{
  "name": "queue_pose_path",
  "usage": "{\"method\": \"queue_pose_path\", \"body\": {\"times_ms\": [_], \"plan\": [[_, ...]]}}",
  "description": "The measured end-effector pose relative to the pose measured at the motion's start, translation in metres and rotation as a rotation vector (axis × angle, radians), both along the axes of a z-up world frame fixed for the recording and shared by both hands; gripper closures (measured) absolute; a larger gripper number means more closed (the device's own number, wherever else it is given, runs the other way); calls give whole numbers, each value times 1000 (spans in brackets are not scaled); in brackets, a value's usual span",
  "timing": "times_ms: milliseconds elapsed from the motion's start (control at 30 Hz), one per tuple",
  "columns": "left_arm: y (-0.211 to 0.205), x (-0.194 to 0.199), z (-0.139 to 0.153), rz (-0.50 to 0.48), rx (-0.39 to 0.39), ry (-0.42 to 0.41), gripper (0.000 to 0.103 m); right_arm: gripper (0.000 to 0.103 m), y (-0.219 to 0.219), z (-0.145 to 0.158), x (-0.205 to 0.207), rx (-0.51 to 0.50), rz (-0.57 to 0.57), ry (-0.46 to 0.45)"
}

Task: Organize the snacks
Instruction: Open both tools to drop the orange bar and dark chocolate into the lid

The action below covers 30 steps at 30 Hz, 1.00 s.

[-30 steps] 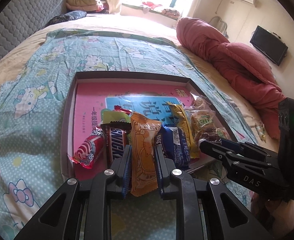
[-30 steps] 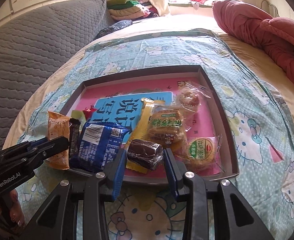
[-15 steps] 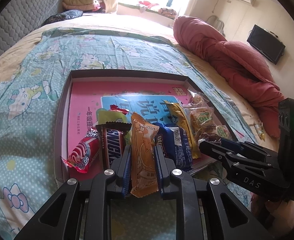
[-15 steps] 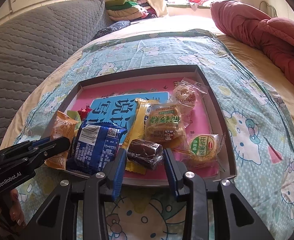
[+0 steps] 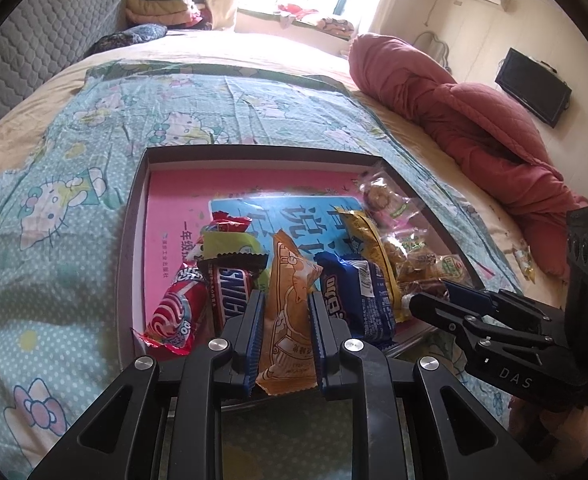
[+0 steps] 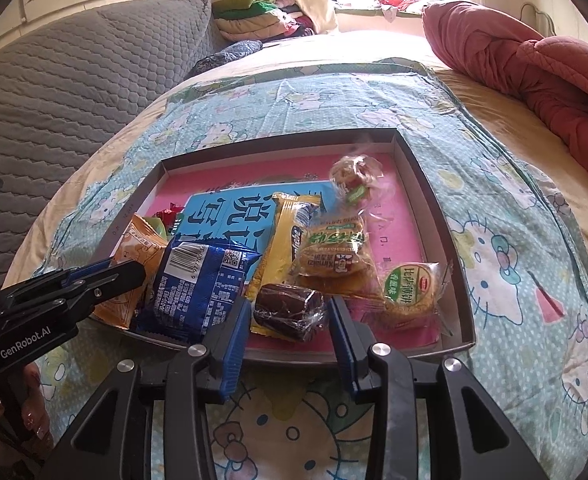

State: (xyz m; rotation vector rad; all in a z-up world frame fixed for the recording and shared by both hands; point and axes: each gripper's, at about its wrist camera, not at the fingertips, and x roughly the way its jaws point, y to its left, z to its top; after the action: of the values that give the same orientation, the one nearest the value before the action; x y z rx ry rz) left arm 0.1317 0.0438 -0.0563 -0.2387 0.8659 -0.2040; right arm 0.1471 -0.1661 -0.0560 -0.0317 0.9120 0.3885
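Closest in, the left gripper (image 5: 285, 334) is clamped on an orange snack packet (image 5: 290, 316), its blue pads pressing both long sides of the wrapper. The packet's long axis runs straight away from the gripper, its lower crimped end hanging back between the fingers over the near rim of the tray (image 5: 132, 248) and its far end pointing into the tray.

Just left of the fingers lies a Snickers bar (image 5: 230, 292), also lengthwise away from the gripper, and left of that a red swirl candy (image 5: 176, 314) tilted outward. Just right of the fingers sits a blue packet (image 5: 355, 296), then a yellow packet (image 5: 367, 248) angled away to the right.

The right gripper (image 6: 290, 334) stands part open around a dark cake in clear film (image 6: 290, 312); the cake lies crosswise between the pads, its long axis running from finger to finger, and whether the pads press its ends is hard to tell. It rests on the near end of the yellow packet, inside the tray's near rim.

Beyond it lie a green-labelled pastry (image 6: 331, 248), a round biscuit pack (image 6: 409, 288) to the right, and farther off a small clear-wrapped sweet (image 6: 353, 178). A pink and blue booklet (image 6: 230, 212) lines the tray floor, and the tray sits on a cartoon-print sheet (image 6: 513, 240)
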Motion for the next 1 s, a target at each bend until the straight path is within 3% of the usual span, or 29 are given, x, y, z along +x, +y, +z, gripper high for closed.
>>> {"method": "queue_pose_path", "body": {"times_ms": [433,1000], "plan": [[3,-2,2,5,-5,4,78,61,-5,8,-7,7,-4,-13],[4,-3,7,18,-4,3,55,57,-17,18,-7,23,-30,-34]]}}
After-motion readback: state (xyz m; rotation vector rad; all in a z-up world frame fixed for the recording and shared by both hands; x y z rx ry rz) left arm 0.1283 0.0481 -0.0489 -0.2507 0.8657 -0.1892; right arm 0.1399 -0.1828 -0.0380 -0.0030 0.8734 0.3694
